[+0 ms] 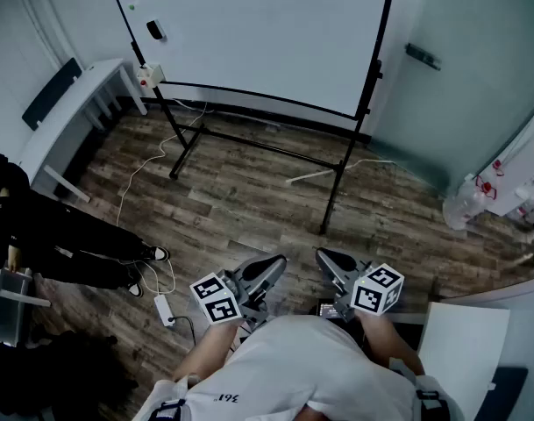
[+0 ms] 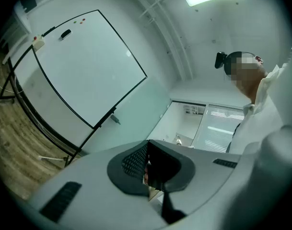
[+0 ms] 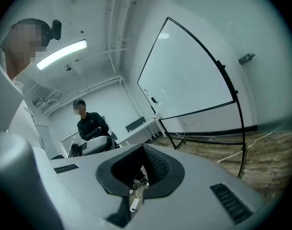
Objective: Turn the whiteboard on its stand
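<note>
The whiteboard stands upright on its black stand at the far side of the wooden floor, about a metre and a half ahead of me. A dark eraser and small magnets stick to its upper left. Both grippers are held close to my body, far from the board. The left gripper is shut with nothing between its jaws, and so is the right gripper. The board also fills the upper left of the left gripper view and the right of the right gripper view.
A white bench lines the left wall. A person in black stands at the left, near a power strip with cables across the floor. A plastic bottle sits at the right, and a white table beside me.
</note>
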The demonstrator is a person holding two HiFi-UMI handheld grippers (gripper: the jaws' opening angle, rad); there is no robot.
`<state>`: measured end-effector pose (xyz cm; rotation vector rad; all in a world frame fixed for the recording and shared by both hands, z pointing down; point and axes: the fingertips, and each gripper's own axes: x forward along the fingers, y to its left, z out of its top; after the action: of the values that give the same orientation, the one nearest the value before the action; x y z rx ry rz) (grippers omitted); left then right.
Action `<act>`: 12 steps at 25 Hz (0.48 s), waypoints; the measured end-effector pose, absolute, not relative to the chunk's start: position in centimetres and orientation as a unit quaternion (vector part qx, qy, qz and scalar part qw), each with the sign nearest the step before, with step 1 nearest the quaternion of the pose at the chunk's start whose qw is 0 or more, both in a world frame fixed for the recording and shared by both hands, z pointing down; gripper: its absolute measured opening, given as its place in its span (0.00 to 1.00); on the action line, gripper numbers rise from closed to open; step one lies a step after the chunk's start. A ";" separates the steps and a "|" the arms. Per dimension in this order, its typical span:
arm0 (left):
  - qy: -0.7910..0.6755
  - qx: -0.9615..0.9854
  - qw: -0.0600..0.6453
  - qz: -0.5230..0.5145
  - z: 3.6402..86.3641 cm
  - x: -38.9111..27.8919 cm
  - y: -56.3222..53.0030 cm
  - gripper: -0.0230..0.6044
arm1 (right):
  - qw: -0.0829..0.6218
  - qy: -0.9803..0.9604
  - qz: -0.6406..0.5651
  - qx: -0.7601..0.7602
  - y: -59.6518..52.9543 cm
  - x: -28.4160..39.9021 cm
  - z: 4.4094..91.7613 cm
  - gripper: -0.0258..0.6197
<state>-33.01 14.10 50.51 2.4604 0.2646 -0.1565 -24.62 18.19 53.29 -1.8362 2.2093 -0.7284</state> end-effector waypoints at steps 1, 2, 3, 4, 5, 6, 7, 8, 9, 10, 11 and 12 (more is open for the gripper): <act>0.101 0.938 0.325 -0.060 50.5 -33.0 14.2 0.05 | 0.085 0.743 -0.244 -0.617 18.3 -24.7 53.4 0.08; 0.102 0.938 0.325 -0.060 50.5 -32.9 14.3 0.05 | 0.082 0.744 -0.243 -0.617 18.3 -24.7 53.4 0.08; 0.102 0.938 0.325 -0.060 50.6 -32.9 14.3 0.05 | 0.079 0.744 -0.242 -0.618 18.3 -24.7 53.4 0.08; 0.103 0.938 0.326 -0.059 50.5 -32.8 14.3 0.05 | 0.077 0.744 -0.242 -0.618 18.3 -24.7 53.4 0.08; 0.104 0.938 0.326 -0.059 50.5 -32.7 14.3 0.05 | 0.076 0.744 -0.241 -0.618 18.3 -24.6 53.4 0.08; 0.104 0.938 0.326 -0.059 50.5 -32.7 14.4 0.05 | 0.075 0.744 -0.241 -0.619 18.4 -24.6 53.3 0.08; 0.105 0.938 0.326 -0.058 50.4 -32.6 14.5 0.05 | 0.075 0.744 -0.240 -0.619 18.5 -24.6 53.3 0.08; 0.106 0.938 0.326 -0.058 50.4 -32.5 14.7 0.05 | 0.074 0.744 -0.239 -0.620 18.6 -24.5 53.2 0.08; 0.107 0.938 0.326 -0.058 50.4 -32.5 14.7 0.05 | 0.074 0.744 -0.239 -0.620 18.7 -24.5 53.2 0.08; 0.107 0.937 0.326 -0.058 50.4 -32.4 14.8 0.05 | 0.073 0.743 -0.239 -0.621 18.7 -24.4 53.3 0.08; 0.108 0.937 0.326 -0.057 50.4 -32.3 14.8 0.05 | 0.073 0.743 -0.239 -0.621 18.7 -24.4 53.3 0.08; 0.109 0.937 0.327 -0.057 50.5 -32.3 14.7 0.05 | 0.073 0.742 -0.239 -0.622 18.7 -24.3 53.4 0.08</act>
<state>-32.27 14.75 50.50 2.4548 0.2844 -0.1493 -24.33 18.71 53.37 -1.8678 2.2293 -0.7168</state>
